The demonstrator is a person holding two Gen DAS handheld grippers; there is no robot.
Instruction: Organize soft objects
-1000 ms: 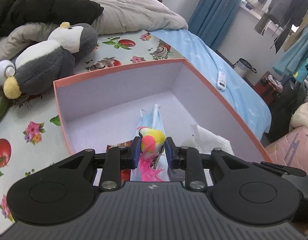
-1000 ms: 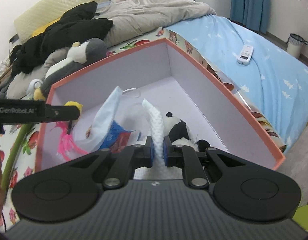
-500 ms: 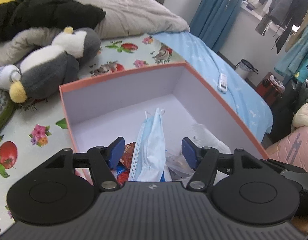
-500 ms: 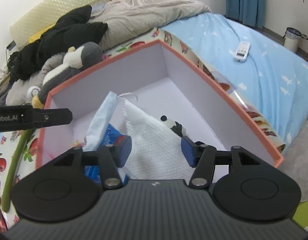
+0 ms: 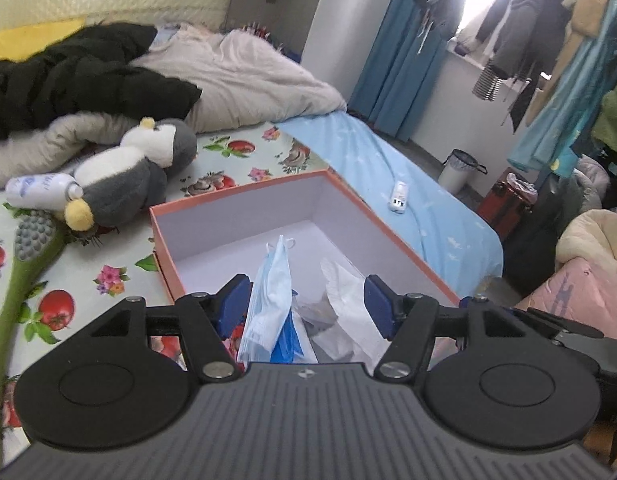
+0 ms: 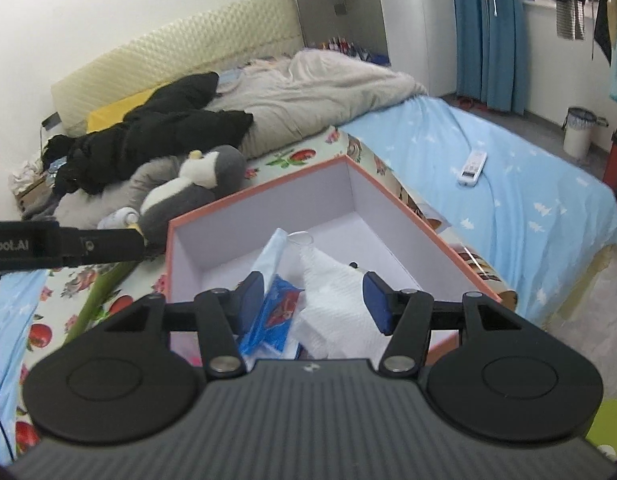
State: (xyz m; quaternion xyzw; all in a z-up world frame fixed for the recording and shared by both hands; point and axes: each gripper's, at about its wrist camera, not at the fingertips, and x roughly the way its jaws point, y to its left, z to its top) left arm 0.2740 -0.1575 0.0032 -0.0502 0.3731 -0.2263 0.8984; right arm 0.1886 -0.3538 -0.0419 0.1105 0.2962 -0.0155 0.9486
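Note:
An orange box with a pale lilac inside (image 5: pixel 244 216) (image 6: pixel 388 196) lies on the bed. In it are a light blue face mask (image 5: pixel 270 292) (image 6: pixel 274 250), a white cloth (image 5: pixel 348 300) (image 6: pixel 332 300) and a blue and red packet (image 6: pixel 278 312). My left gripper (image 5: pixel 306 302) is open and empty above the box's near end. My right gripper (image 6: pixel 314 302) is open and empty above the cloth. A grey and white plush penguin (image 5: pixel 128 176) (image 6: pixel 192 200) lies on the bed behind the box.
A white spray bottle (image 5: pixel 40 188) and a green massage stick (image 5: pixel 16 284) lie left of the box. A black jacket (image 5: pixel 80 84) and grey duvet (image 5: pixel 248 76) are at the back. A remote (image 5: pixel 399 197) lies on the blue sheet. The left gripper's arm (image 6: pixel 64 244) shows in the right view.
Both grippers opened. The left let go of the yellow and pink toy, the right let go of the white cloth, and both pulled up and back from the box.

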